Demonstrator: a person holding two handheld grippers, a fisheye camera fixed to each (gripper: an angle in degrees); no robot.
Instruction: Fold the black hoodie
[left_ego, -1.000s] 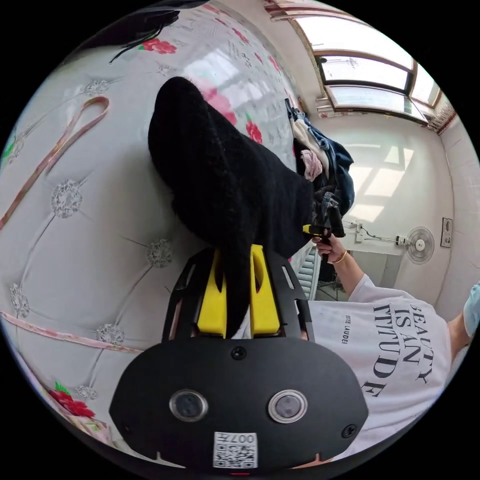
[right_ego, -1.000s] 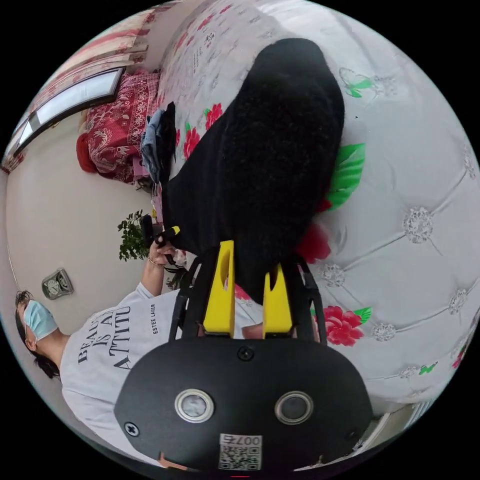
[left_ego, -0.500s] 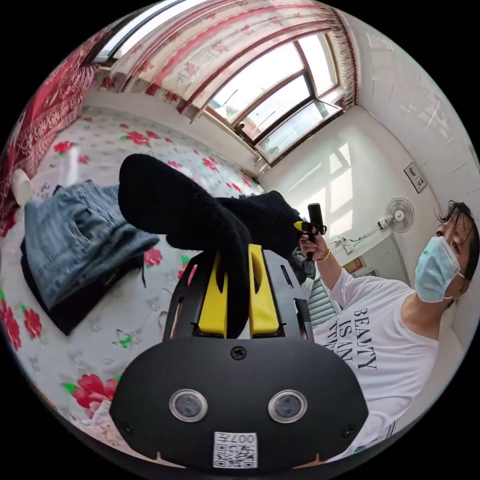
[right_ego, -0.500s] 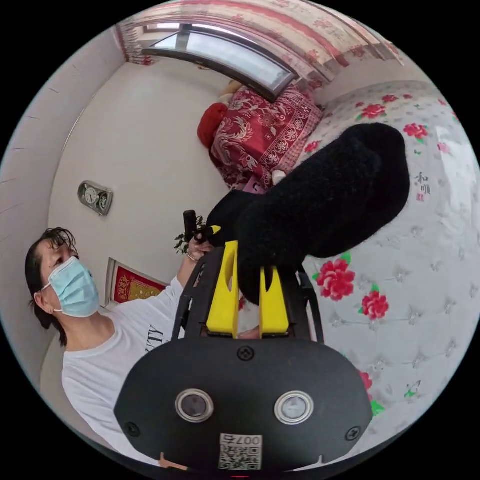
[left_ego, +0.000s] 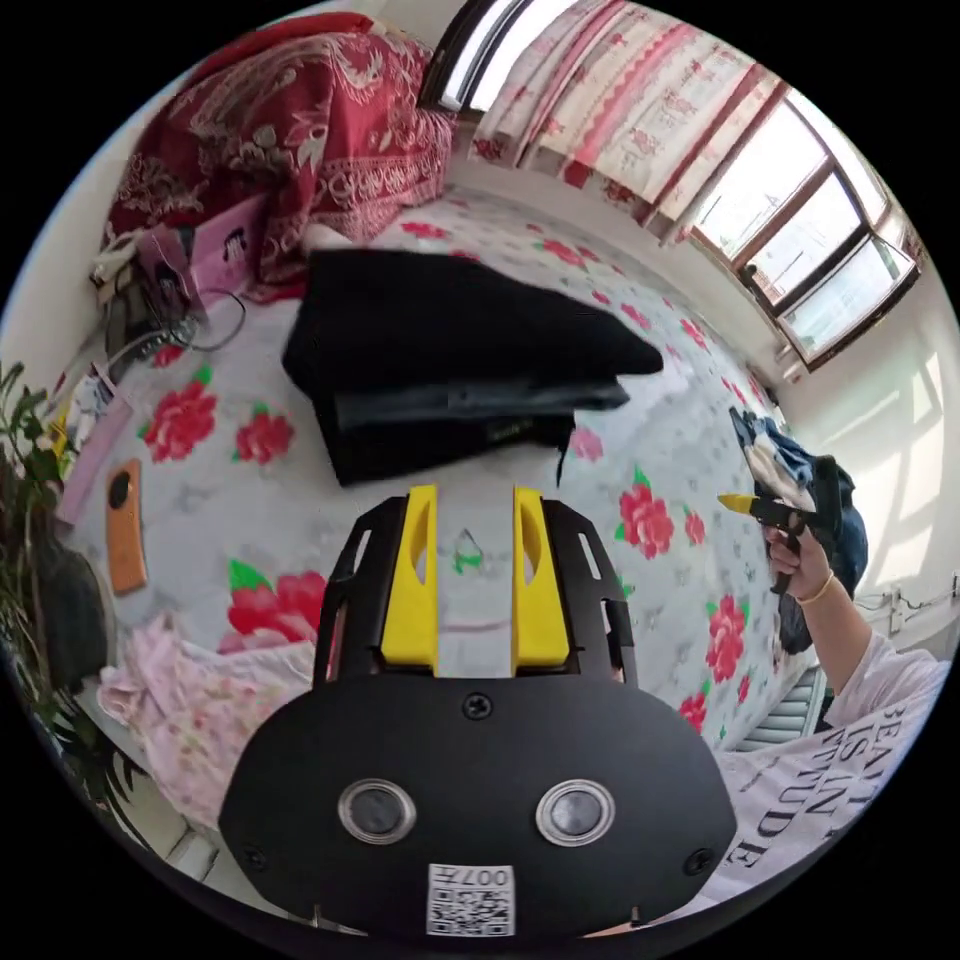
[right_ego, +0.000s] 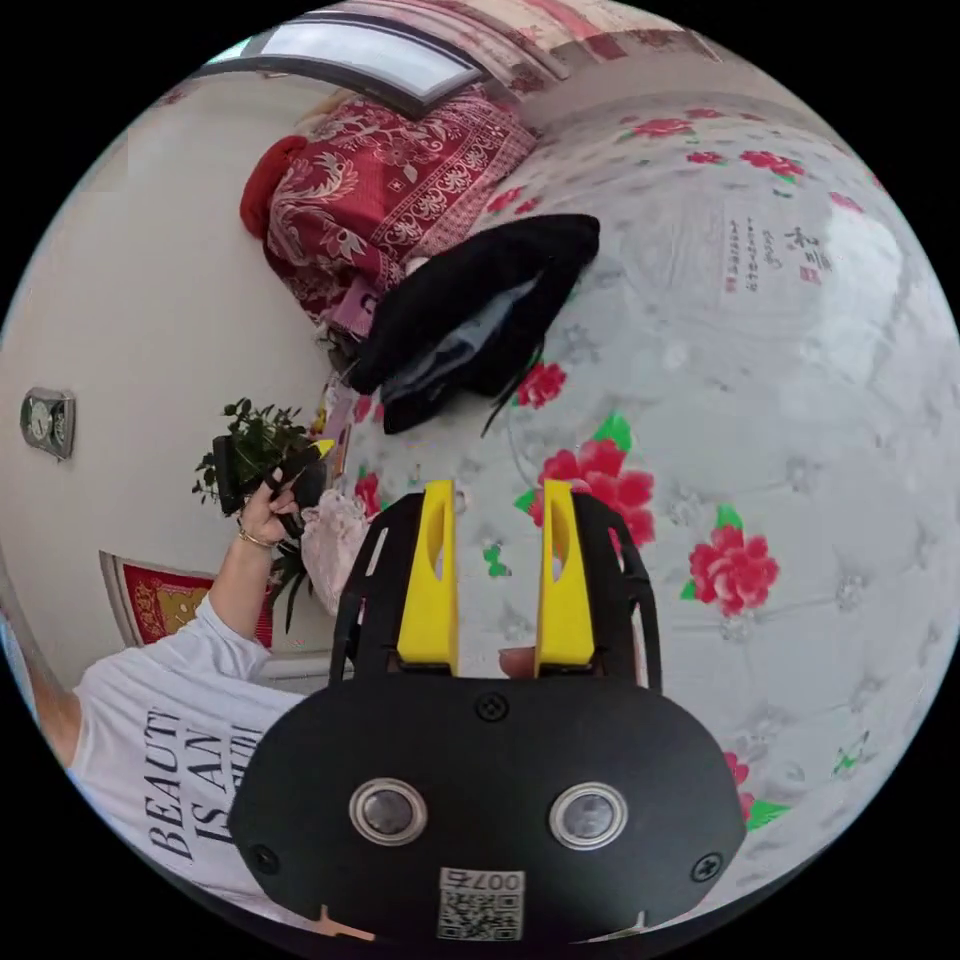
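Black hoodie (left_ego: 450, 340) just released onto the clothes pile.
My left gripper (left_ego: 467, 545) and right gripper (right_ego: 497, 560) now gape empty; folding looks finished.

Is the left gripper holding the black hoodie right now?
No, the left gripper stands open with bare bedspread between its jaws, and the black hoodie lies folded on the bed ahead of it.

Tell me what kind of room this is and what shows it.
Most likely a bedroom in a home. A wide bed under a flowered bedspread carries a stack of folded clothes topped by the black hoodie, a red patterned quilt is piled at one end, and curtained windows run along the wall.
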